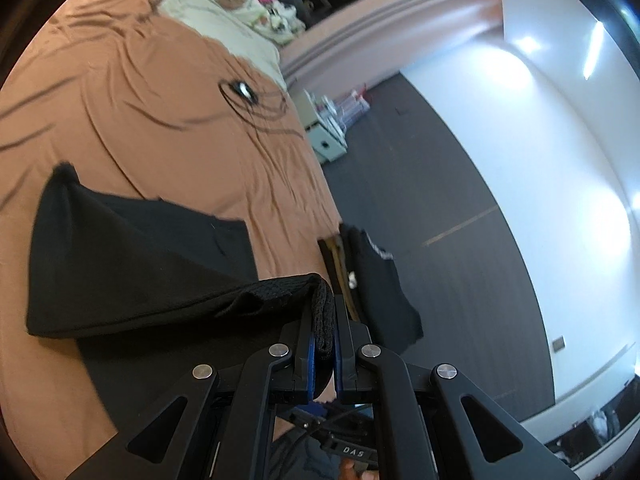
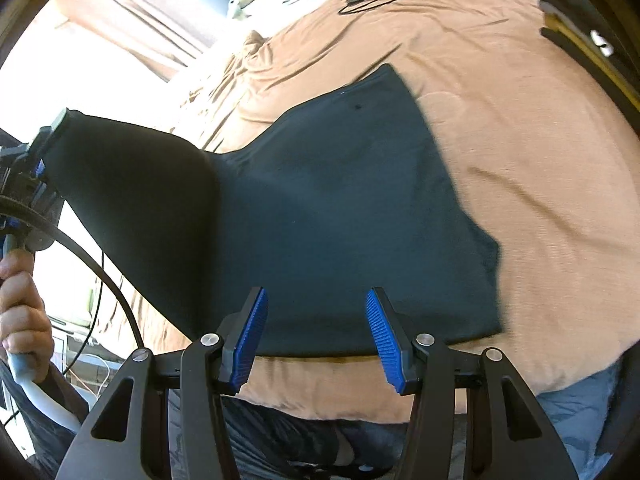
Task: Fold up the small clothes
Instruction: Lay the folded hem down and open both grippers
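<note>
On the tan bedsheet (image 2: 500,128), the left gripper (image 1: 323,332) pinches the black garment (image 2: 340,208) by its lifted edge while the right gripper (image 2: 316,336) hangs spread, empty.

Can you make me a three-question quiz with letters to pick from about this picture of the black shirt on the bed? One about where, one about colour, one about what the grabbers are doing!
1. Where does most of the black garment lie?
A. on the floor
B. on the bed cover
C. in a basket

2. What colour are the pads of the right gripper?
A. blue
B. red
C. white

3. What is the left gripper doing?
A. hanging open
B. holding a cable
C. pinching the garment's edge

Answers: 1 B, it spreads over the orange-brown cover. 2 A, both ribbed pads are blue. 3 C, black fabric sits clamped between its fingers.
</note>
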Demonstrator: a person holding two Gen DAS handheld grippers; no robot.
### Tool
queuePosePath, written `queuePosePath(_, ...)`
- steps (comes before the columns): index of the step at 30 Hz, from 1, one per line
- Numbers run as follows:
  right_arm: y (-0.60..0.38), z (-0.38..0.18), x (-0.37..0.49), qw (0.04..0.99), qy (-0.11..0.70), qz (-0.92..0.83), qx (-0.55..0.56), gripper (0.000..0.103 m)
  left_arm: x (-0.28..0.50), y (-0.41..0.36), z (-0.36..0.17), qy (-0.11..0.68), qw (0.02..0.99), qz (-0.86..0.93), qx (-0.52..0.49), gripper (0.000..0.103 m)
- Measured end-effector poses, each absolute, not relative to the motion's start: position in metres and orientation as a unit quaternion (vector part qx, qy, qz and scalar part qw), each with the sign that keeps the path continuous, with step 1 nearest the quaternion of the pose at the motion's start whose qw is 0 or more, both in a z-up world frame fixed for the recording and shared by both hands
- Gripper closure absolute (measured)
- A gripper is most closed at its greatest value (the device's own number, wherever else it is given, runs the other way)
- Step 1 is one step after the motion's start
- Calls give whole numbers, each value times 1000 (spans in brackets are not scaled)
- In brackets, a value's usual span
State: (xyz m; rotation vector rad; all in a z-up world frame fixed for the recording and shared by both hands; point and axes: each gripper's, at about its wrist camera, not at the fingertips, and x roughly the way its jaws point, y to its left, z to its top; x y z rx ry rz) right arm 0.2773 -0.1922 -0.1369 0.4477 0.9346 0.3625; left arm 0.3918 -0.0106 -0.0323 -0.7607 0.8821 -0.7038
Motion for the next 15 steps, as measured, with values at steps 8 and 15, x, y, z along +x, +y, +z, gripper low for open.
queuePosePath(8,-231,-134,262,853,447,150,221,54,396,-68,-54,448,753,-356,-324,97)
queuePosePath(15,-259,-135,238,855,444,126,235,54,403,-118,-87,497,723,-369,-305,97)
